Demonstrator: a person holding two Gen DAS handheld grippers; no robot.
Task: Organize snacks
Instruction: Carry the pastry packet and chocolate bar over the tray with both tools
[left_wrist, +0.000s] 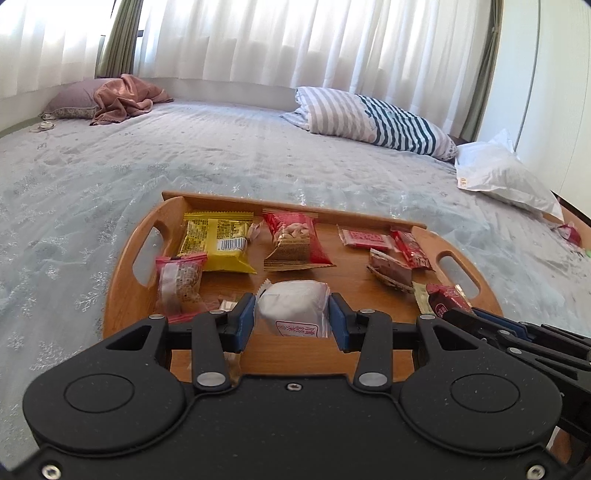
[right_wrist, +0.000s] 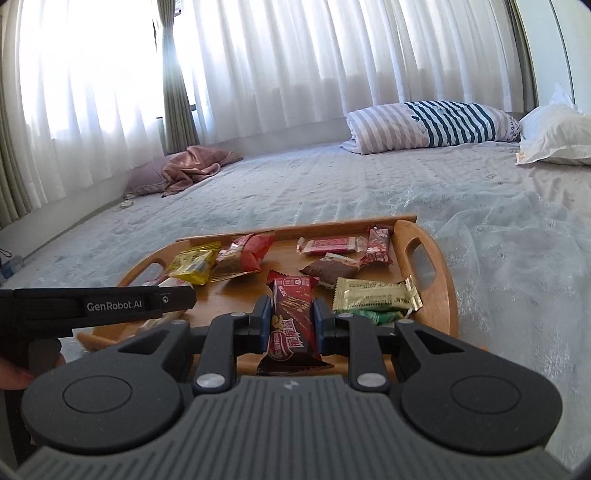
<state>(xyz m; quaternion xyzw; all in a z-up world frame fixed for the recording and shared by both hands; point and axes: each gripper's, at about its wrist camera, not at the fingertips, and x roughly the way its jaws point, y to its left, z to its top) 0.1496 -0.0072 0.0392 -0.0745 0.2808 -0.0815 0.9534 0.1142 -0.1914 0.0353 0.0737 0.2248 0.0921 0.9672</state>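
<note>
Two packets held: I have one snack in each claw, both just above the near edge of the wooden tray (left_wrist: 122, 295), which lies on the bed (left_wrist: 92, 177).
Left claw: the left claw (left_wrist: 291, 314) is pinched narrow on a white wrapped cake (left_wrist: 293, 306), blue pads on its two sides.
White cake feel: I judge it light and soft under a thin clear film; a hard squeeze would dent it, so the sides of the bulge are the place to hold, not the crimped ends.
Right claw: the right claw (right_wrist: 291, 317) is clamped tight on a dark red wafer bar (right_wrist: 293, 314), gripped across its narrow width near the middle.
Wafer bar feel: glossy foil, likely slippery; the contents seem stiff but brittle, so I would keep the grip mid-length and avoid twisting.
Tray: smooth varnished wood, rounded ends with cut-out handles, a low rim along the far side.
Other snacks: a yellow packet (left_wrist: 218, 243) and a red nut bag (left_wrist: 295, 240) at the far rim, puffy and crinkly; a pale gold sachet (right_wrist: 373, 297) beside the right handle, flat with serrated ends.
Bed cover: pale quilted fabric, soft and uneven, so I expect the tray to rock if pressed.
</note>
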